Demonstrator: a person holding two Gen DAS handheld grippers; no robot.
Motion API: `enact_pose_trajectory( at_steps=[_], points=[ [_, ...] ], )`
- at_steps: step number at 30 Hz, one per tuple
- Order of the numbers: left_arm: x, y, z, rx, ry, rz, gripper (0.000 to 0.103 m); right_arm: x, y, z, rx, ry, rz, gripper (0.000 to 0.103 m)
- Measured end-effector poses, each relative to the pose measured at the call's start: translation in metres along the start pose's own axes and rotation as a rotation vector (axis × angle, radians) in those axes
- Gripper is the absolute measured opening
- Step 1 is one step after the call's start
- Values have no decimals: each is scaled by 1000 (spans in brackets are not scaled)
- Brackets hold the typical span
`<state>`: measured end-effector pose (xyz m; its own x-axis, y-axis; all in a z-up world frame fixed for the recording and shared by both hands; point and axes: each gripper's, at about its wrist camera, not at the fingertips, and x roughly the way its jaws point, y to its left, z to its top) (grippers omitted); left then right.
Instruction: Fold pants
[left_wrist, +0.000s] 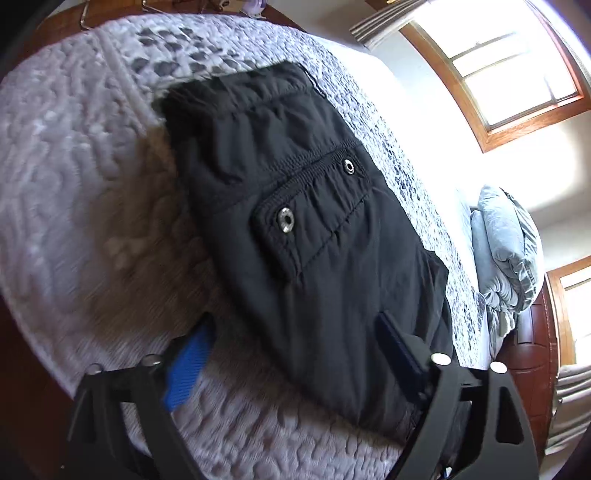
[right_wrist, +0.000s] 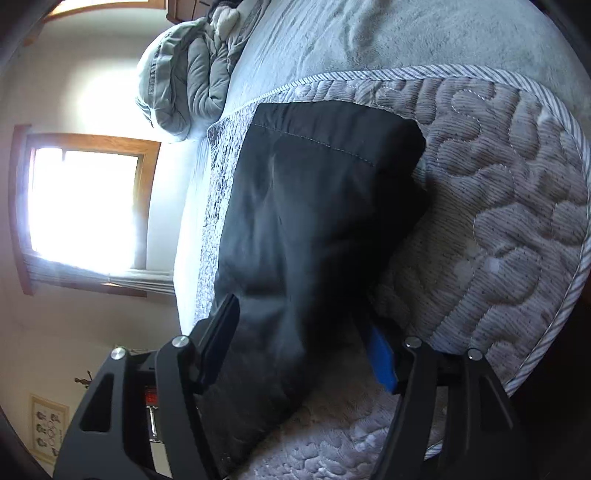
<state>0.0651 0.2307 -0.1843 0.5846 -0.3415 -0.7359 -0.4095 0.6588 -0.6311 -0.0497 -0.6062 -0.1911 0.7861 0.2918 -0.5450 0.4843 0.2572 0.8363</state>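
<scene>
Black pants (left_wrist: 295, 206) lie folded on a grey quilted bedspread (left_wrist: 74, 166); a pocket flap with two metal snaps (left_wrist: 285, 220) faces up. In the left wrist view my left gripper (left_wrist: 295, 358) stands open just above the near end of the pants, its blue pad (left_wrist: 188, 365) over the quilt and its dark pad (left_wrist: 400, 349) over the cloth. The right wrist view shows the stitched hem end of the pants (right_wrist: 314, 206). My right gripper (right_wrist: 301, 350) is open with the cloth lying loose between its two pads.
The quilt (right_wrist: 498, 221) lies over a pale sheet (right_wrist: 314, 40). A bunched grey-blue comforter (left_wrist: 506, 251) sits at the head of the bed near a dark wooden headboard (left_wrist: 532, 354). Bright windows (right_wrist: 85, 206) line the wall beside the bed.
</scene>
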Motion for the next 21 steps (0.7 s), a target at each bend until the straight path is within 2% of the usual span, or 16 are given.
enact_pose_trajectory(
  at_steps=[2, 8, 10, 11, 12, 13, 14, 16, 19, 21],
  points=[
    [-15, 4, -7, 0, -7, -3, 95, 0, -2, -1, 6, -2, 6, 70],
    [-27, -4, -30, 55, 21, 9, 96, 6, -9, 3, 56, -23, 25, 72],
    [-22, -10, -38, 56, 39, -5, 96, 7, -10, 6, 68, -48, 27, 60],
    [-19, -14, -42, 55, 51, -12, 96, 8, -10, 9, 71, -59, 18, 39],
    [-17, -15, -45, 55, 63, -22, 96, 9, -12, 11, 78, -62, 3, 25],
    [-14, -18, -48, 55, 68, -25, 96, 10, -14, 12, 89, -59, 9, 22],
    [-13, -20, -50, 58, 77, -29, 96, 10, -13, 12, 91, -63, 13, 14],
    [-11, -23, -54, 65, 90, -36, 96, 6, 4, 11, 32, -91, -16, 11],
    [-12, -27, -59, 76, 92, -47, 96, -3, 56, 1, -167, -166, -97, 10],
    [-14, -28, -61, 78, 90, -51, 96, -6, 93, -11, -305, -193, -121, 10]
  ],
)
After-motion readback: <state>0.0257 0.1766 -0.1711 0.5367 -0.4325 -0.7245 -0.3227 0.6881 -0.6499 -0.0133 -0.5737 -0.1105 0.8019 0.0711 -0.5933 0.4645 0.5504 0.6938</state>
